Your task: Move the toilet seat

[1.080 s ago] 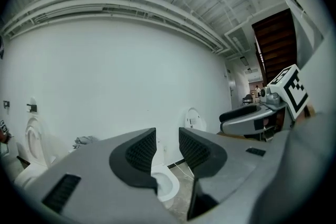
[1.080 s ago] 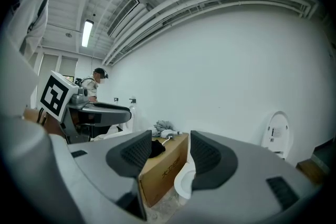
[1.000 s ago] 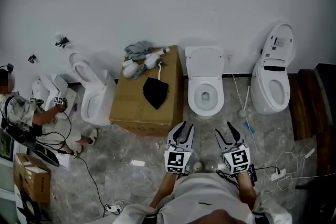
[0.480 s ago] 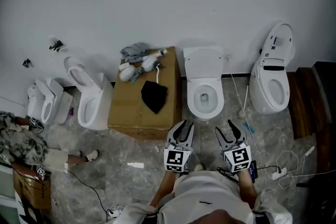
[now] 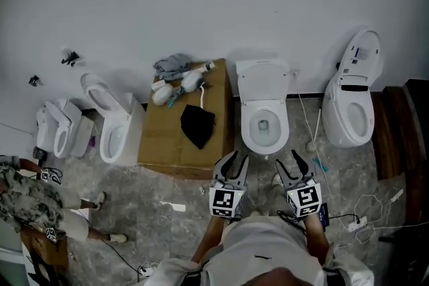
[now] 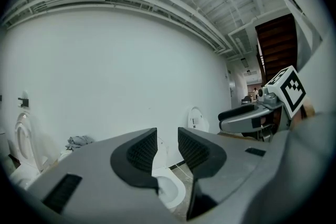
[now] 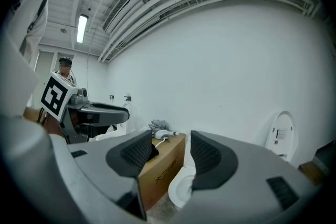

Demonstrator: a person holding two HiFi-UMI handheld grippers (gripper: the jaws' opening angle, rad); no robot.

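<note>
Against the back edge of the floor (image 5: 167,191), by the wall, found the middle toilet (image 5: 263,147), just right of a cardboard box (image 5: 181,134). Made out its lid (image 5: 261,80) raised toward the wall and the toilet seat (image 5: 247,124) seemingly lying down on the bowl, though could not tell seat from rim with certainty from above. Held the left gripper (image 5: 239,157) and the right gripper (image 5: 287,162) side by side near the bowl's front without touching it, both pointed roughly level toward the wall. Saw the left fingers (image 6: 142,150) a narrow gap apart, having just opened a little, with nothing between them and only the bowl visible beyond. Saw the right fingers (image 7: 206,155) likewise slightly parted and empty, with only the box corner and the bowl visible through the gap.

Judged the step to be the approach, with the seat not yet reached. Needed, to do it well, to spread the fingers wider before arriving, judging the present gap too tight for the seat's edge. Needed to come in low at the front lip, one finger under and one over, and to bite squarely rather than at a corner. Favoured a slow swing about the hinge at the back, to avoid slamming seat against lid. Thought it wise to keep the left gripper off the box while turning.
</note>
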